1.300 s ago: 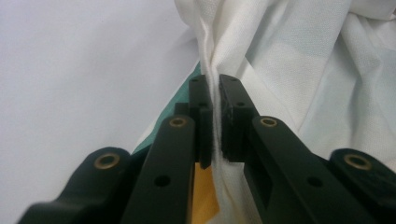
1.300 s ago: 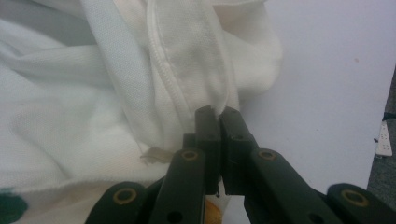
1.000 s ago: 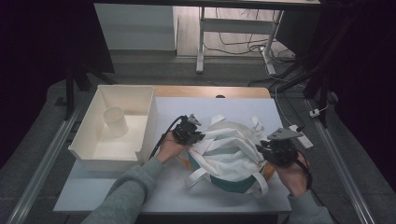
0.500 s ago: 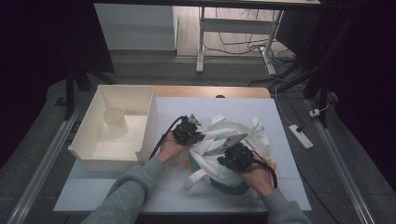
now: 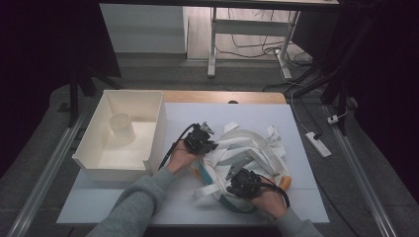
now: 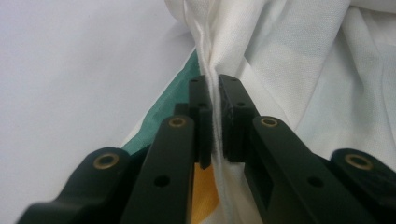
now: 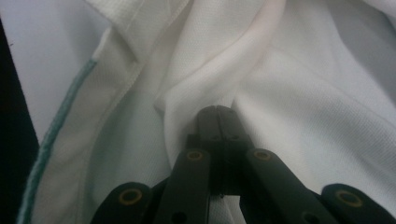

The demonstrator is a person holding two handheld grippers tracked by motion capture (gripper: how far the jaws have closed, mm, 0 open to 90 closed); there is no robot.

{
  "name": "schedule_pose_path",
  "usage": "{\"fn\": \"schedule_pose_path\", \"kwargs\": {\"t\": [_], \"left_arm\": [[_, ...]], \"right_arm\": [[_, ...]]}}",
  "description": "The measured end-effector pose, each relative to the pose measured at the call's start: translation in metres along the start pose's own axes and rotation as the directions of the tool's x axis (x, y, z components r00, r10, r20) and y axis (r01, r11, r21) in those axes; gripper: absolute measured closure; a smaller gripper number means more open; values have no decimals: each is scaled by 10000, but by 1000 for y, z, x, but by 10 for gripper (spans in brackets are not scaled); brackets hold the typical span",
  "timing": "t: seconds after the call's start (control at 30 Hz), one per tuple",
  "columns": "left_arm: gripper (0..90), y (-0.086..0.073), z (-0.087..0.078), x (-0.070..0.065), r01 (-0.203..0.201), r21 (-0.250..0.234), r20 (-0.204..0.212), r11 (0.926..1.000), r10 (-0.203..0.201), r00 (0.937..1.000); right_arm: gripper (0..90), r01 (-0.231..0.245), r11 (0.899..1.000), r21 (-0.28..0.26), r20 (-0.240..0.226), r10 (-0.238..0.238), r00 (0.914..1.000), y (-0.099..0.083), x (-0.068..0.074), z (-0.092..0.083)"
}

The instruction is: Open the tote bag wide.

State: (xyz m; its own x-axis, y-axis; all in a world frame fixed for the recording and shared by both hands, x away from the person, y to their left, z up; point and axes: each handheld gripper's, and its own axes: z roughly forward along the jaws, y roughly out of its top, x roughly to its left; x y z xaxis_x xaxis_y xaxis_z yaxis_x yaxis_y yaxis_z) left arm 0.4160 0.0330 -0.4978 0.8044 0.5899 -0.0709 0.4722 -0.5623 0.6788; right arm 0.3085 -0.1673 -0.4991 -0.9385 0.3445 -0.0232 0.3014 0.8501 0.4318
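Left hand-held gripper (image 6: 215,100) pinching white cloth (image 6: 299,60), right hand-held gripper (image 7: 218,122) closed

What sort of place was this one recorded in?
Probably a lab or recording workspace, not a home: a work table under a fixed overhead camera, a power strip and loose cables on the grey floor, dark surroundings, and a white bin beside crumpled cloth.

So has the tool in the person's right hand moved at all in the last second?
Yes. The right tool has moved left, away from the power strip, onto the white garment.
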Motion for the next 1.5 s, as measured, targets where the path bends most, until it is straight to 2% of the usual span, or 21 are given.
{"fn": "schedule_pose_path", "kwargs": {"t": [0.17, 0.4, 0.5, 0.6, 0.67, 0.73, 0.9, 0.97, 1.07, 1.2, 1.33, 1.5], "left_arm": [[836, 0, -1, 0, 2, -15, -9, 10000, -2, 10000], [836, 0, 0, 1, 40, -11, 21, 10000, -40, 10000], [836, 0, -1, 0, 13, -10, -26, 10000, -13, 10000], [837, 0, -1, 0, 43, -28, -16, 10000, -43, 10000], [837, 0, -1, 1, 60, -42, 11, 10000, -60, 10000], [837, 0, -1, 1, 91, -41, 40, 10000, -91, 10000], [821, 0, -3, 1, 73, -166, 95, 9998, -71, 9999], [760, 1, -6, 1, 125, -300, 133, 9995, -121, 9998], [616, 3, -12, -1, 114, -515, -7, 9986, -114, 9999], [518, 5, -23, -2, 357, -954, 169, 9948, -342, 9993], [422, 8, -36, -4, 388, -1247, 419, 9914, -338, 9986], [370, 12, -51, -10, 283, -1466, 786, 9888, -169, 9968]], "right_arm": [[900, 13, 10000, -2, -383, -13, 9993, -2, -1, -1], [900, 201, 9998, -30, -687, -202, 9974, -5, 2, -6], [900, 59, 9999, -82, -750, -65, 9972, -5, 0, -5], [900, -79, 9995, -312, -708, 57, 9975, -7, -3, -7], [900, -204, 9976, -659, -597, 164, 9981, -8, -6, -10], [900, -335, 9925, -1177, -385, 292, 9988, -8, -8, -15], [900, -539, 9776, -2036, 85, 568, 9984, -10, -12, -26], [900, -591, 9705, -2336, 248, 667, 9975, -11, -14, -29], [900, -690, 9632, -2598, 418, 826, 9957, -14, -18, -34], [900, -886, 9522, -2925, 558, 1095, 9924, -18, -23, -39], [657, -1207, 9353, -3327, 574, 1479, 9873, -21, -29, -44], [503, -1323, 9140, -3835, 1063, 1860, 9768, -26, -34, -53]]}}
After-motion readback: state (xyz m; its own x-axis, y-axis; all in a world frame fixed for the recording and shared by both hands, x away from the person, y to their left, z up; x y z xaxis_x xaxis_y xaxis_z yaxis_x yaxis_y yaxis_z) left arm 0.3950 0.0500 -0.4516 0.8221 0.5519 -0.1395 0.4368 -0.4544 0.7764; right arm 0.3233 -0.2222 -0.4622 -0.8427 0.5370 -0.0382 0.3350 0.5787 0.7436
